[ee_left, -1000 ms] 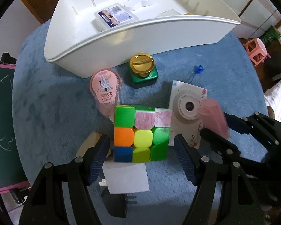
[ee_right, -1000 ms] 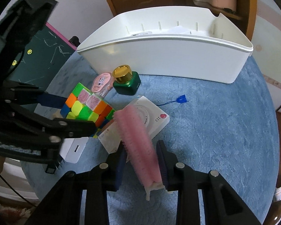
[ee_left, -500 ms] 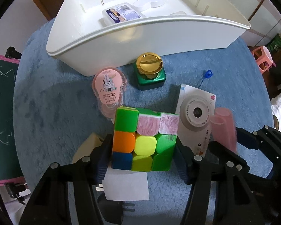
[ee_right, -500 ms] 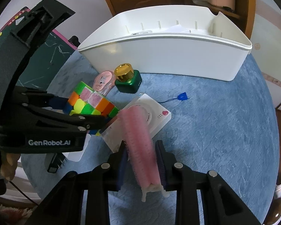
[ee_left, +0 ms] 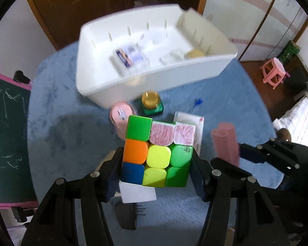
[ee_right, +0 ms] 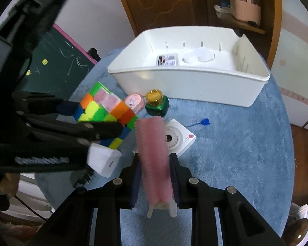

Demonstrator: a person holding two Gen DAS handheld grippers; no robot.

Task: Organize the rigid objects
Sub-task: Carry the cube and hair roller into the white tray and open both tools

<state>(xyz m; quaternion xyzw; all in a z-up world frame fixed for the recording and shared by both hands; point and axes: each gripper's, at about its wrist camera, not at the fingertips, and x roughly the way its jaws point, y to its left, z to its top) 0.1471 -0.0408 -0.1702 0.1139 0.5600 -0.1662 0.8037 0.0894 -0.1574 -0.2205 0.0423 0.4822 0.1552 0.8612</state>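
Observation:
My left gripper is shut on a colourful puzzle cube and holds it above the blue table; the cube also shows in the right wrist view. My right gripper is shut on a pink bristly hair roller, also seen in the left wrist view. The white bin stands at the back with a small labelled box and white pieces inside.
On the blue cloth lie a green jar with a gold lid, a pink round case, a white toy camera, a white charger and a small blue tag. A chalkboard stands left.
The left gripper closed on the cube and lifted it off the table, rising so the bin looks farther. The right gripper kept hold of the roller and rose too.

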